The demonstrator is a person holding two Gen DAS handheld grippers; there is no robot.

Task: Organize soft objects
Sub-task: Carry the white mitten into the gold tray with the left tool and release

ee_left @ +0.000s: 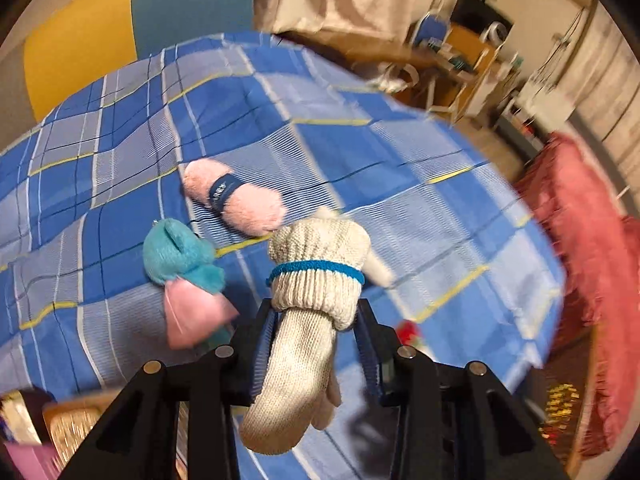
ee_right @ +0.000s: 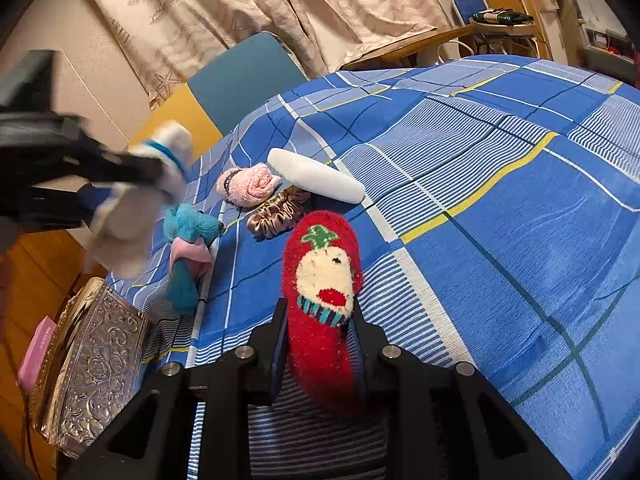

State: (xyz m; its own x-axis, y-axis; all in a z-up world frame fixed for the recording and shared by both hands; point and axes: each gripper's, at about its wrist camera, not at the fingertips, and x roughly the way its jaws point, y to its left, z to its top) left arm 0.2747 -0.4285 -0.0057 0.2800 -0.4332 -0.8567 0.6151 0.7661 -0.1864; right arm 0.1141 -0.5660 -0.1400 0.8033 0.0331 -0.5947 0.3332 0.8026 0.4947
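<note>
While both grippers are held above the bed, the scene is read as follows.

Left gripper [ee_left: 316, 320]: a cream knit glove [ee_left: 308, 320] is pinched at its rolled cuff, the jaws partly closed and pressed on the knit from both sides.
Glove: a blue band is seen around the cuff; the fingers hang down between the gripper's arms, lifted off the bed [ee_left: 360, 128]. It appears blurred in the right wrist view.
Right gripper [ee_right: 320, 316]: a red fuzzy sock [ee_right: 320, 280] with a cream face pattern is clamped between jaws drawn nearly together.
Sock: its far end is pointed away from the jaws, above the blue plaid cover.
Bed items: a pink roll [ee_left: 234, 196] with a dark band, a teal plush [ee_left: 180, 252] with a pink part, a brown scrunchie [ee_right: 276, 212] and a white tube [ee_right: 316, 176] are laid near one another.
Tin [ee_right: 92, 364]: an embossed metal box is set beside the bed's edge, below the plush.
</note>
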